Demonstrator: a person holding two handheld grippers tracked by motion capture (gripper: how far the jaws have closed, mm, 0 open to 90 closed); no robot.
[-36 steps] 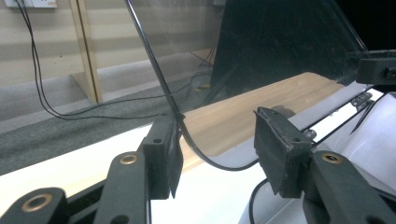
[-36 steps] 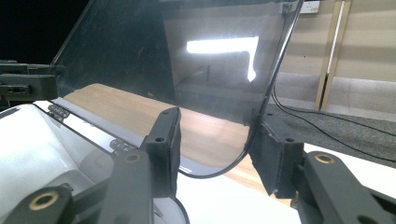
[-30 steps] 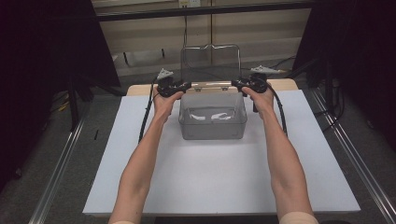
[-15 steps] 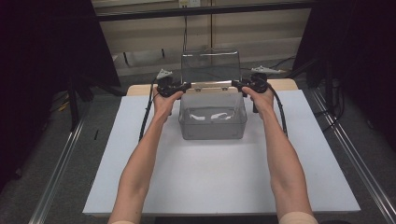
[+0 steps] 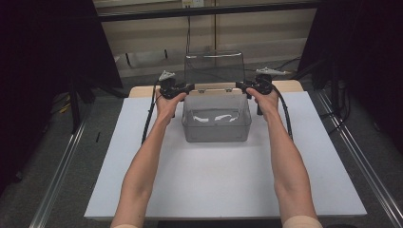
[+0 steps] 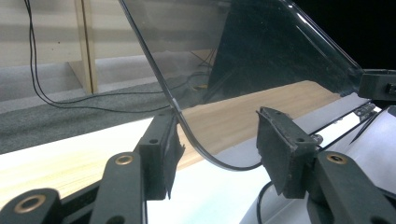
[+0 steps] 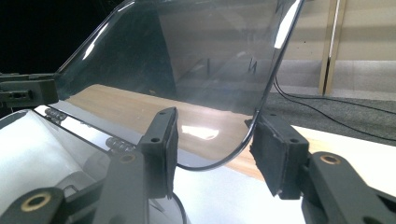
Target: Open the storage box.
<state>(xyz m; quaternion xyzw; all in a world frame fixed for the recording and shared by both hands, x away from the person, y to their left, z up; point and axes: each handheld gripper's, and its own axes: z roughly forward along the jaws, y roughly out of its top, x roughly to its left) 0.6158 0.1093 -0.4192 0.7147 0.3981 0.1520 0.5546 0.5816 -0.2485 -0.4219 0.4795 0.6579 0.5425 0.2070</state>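
The clear box is sitting at the far middle of the white table, its long axis running left to right. Its hinged lid is standing nearly upright at the far edge, leaning slightly away. The left gripper and right gripper are each straddling a lower lid corner, jaws partly open with one pad touching.

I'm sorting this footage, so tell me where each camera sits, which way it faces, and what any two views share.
High view: above the person's side, facing forward and down on the white table; both forearms, the left gripper and right gripper flank a clear box.
Left gripper view: rides the left gripper, looking along its jaws at the raised lid.
Right gripper view: rides the right gripper, facing the lid's other corner.
Shared: both gripper views show the lid's rounded corner between their jaws.
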